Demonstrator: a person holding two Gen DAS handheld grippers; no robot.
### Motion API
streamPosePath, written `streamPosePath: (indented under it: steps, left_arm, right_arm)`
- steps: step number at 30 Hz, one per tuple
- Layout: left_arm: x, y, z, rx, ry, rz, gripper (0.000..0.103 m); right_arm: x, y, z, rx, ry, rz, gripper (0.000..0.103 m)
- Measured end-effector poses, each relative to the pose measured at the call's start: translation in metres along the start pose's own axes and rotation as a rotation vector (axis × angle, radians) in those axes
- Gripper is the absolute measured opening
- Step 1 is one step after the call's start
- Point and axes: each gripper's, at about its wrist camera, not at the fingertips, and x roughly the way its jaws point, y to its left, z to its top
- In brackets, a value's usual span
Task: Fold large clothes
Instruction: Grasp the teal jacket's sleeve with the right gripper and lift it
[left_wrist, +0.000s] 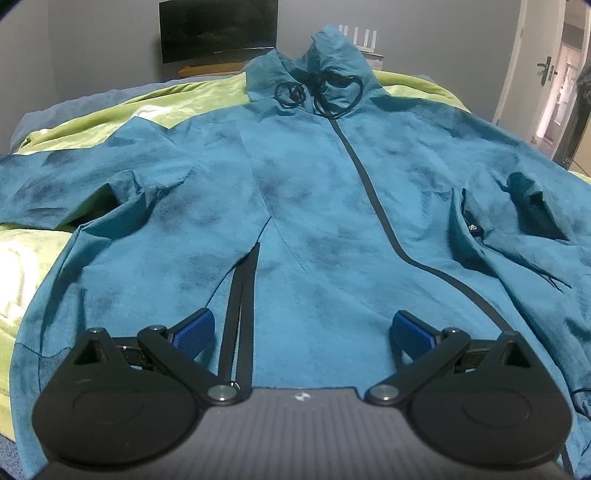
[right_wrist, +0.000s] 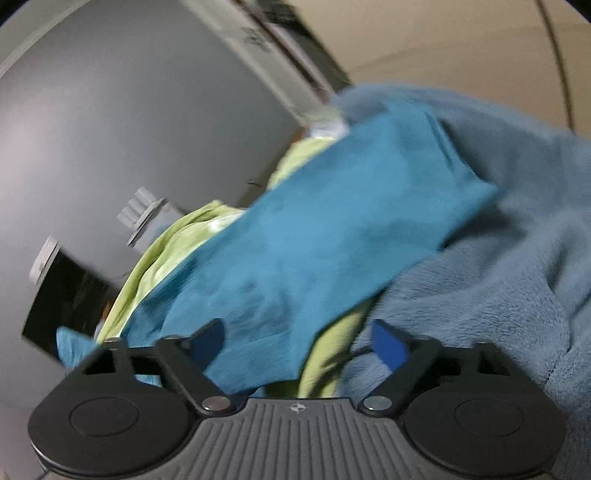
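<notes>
So the big teal zip-up jacket (left_wrist: 306, 206) was lying front-up and spread out on a lime-green sheet (left_wrist: 207, 96) over the bed, black drawstrings (left_wrist: 321, 92) coiled at the collar. The left tongs (left_wrist: 302, 330) hovered over its hem, spread wide apart with nothing between them. The right tongs (right_wrist: 297, 341) were also apart, aimed at a teal sleeve (right_wrist: 332, 221) draped beside a fuzzy grey-blue blanket (right_wrist: 498, 277). That view's blurry, so contact is hard to call.

Teal jacket sleeve (right_wrist: 332, 221) lies over green sheet (right_wrist: 155, 254) and grey-blue blanket (right_wrist: 498, 277) — right gripper (right_wrist: 299, 339) fingers spread apart.
</notes>
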Motion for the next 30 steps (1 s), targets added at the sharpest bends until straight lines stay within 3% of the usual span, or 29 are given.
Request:
streamPosePath:
  steps: [4, 6, 11, 15, 17, 19, 20, 21, 22, 25, 30]
  left_arm:
    - [0.001, 0.002, 0.001, -0.005, 0.005, -0.007, 0.103]
    - [0.001, 0.002, 0.001, -0.005, 0.007, -0.007, 0.103]
    - [0.003, 0.002, 0.001, -0.002, 0.018, -0.008, 0.103]
    - [0.003, 0.002, 0.001, -0.003, 0.016, -0.008, 0.103]
    - [0.004, 0.002, 0.001, -0.003, 0.019, -0.009, 0.103]
    - [0.006, 0.003, 0.001, -0.005, 0.031, -0.013, 0.103]
    - [0.006, 0.003, 0.001, -0.005, 0.035, -0.015, 0.103]
    - [0.007, 0.003, 0.0, -0.006, 0.038, -0.017, 0.103]
    - [0.007, 0.003, 0.001, -0.006, 0.04, -0.018, 0.103]
    - [0.007, 0.005, 0.001, -0.013, 0.035, -0.022, 0.103]
    - [-0.011, -0.008, 0.002, 0.079, -0.102, -0.033, 0.103]
  right_arm:
    - [0.016, -0.008, 0.001, 0.03, -0.011, -0.022, 0.06]
    - [0.025, -0.01, 0.001, 0.075, -0.011, -0.048, 0.058]
    - [0.038, -0.028, 0.002, 0.197, 0.002, -0.082, 0.044]
    - [0.029, -0.019, 0.003, 0.099, -0.176, -0.098, 0.03]
    - [0.03, -0.014, 0.007, 0.049, -0.238, -0.093, 0.031]
    - [0.044, -0.013, 0.017, 0.038, -0.233, -0.109, 0.034]
    - [0.048, -0.013, 0.021, 0.047, -0.221, -0.122, 0.028]
    - [0.051, -0.007, 0.027, 0.043, -0.231, -0.126, 0.015]
    - [0.05, 0.005, 0.031, -0.003, -0.253, -0.121, 0.009]
    - [0.039, 0.063, 0.039, -0.229, -0.334, -0.075, 0.005]
    - [0.025, 0.174, 0.03, -0.519, -0.407, 0.08, 0.005]
